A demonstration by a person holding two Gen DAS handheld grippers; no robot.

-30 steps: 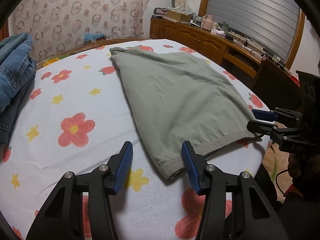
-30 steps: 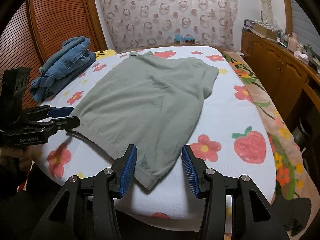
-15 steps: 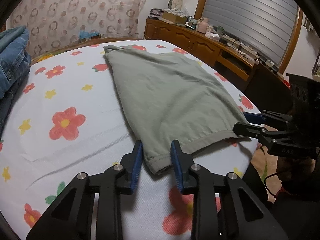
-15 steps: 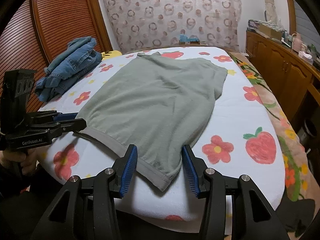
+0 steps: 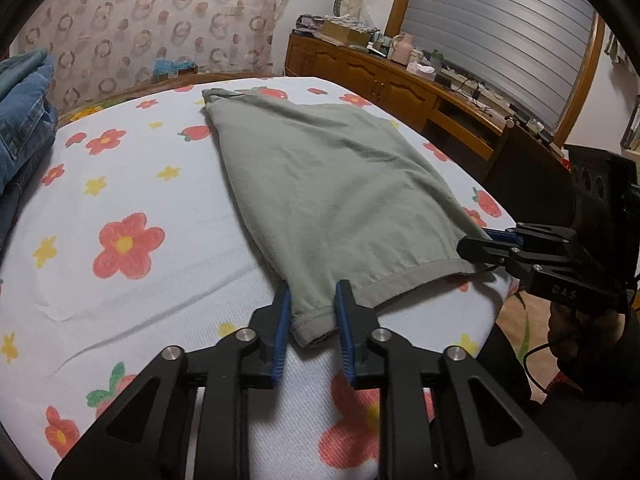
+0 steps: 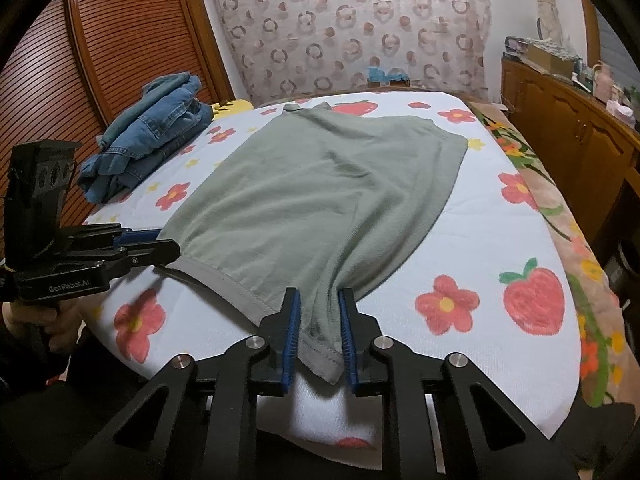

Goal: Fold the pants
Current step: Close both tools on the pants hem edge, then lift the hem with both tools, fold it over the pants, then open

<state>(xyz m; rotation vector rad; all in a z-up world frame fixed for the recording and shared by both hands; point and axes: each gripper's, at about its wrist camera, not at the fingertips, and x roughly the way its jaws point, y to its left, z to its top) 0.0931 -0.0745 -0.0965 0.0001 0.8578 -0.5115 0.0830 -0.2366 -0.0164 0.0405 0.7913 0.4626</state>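
Observation:
Grey-green pants [image 5: 320, 184] [image 6: 320, 200] lie flat on the flowered bed sheet [image 5: 132, 208], with the waistband at the near edge. My left gripper [image 5: 312, 292] is closing on the left waistband corner. The cloth is bunched between its blue pads [image 5: 283, 312], which press on it. My right gripper [image 6: 320, 300] is closing on the right waistband corner, and the fabric is gathered and pinched between its pads [image 6: 293, 320]. Each gripper also shows side-on in the other view: the left gripper [image 6: 168, 246], the right gripper [image 5: 468, 246], both clamped on the hem.
A pile of blue denim clothes [image 6: 148, 140] [image 5: 24, 120] lies on the bed's far left. A wooden sideboard [image 5: 400, 88] with clutter runs along the right, and louvred wooden doors [image 6: 100, 60] stand to the left. A patterned headboard is behind. A hand [image 6: 36, 316] holds the left gripper.
Both grippers' jaws have narrowed onto the waistband corners, the left first and then the right. The cloth now bunches between the pads. Neither hand has shifted.

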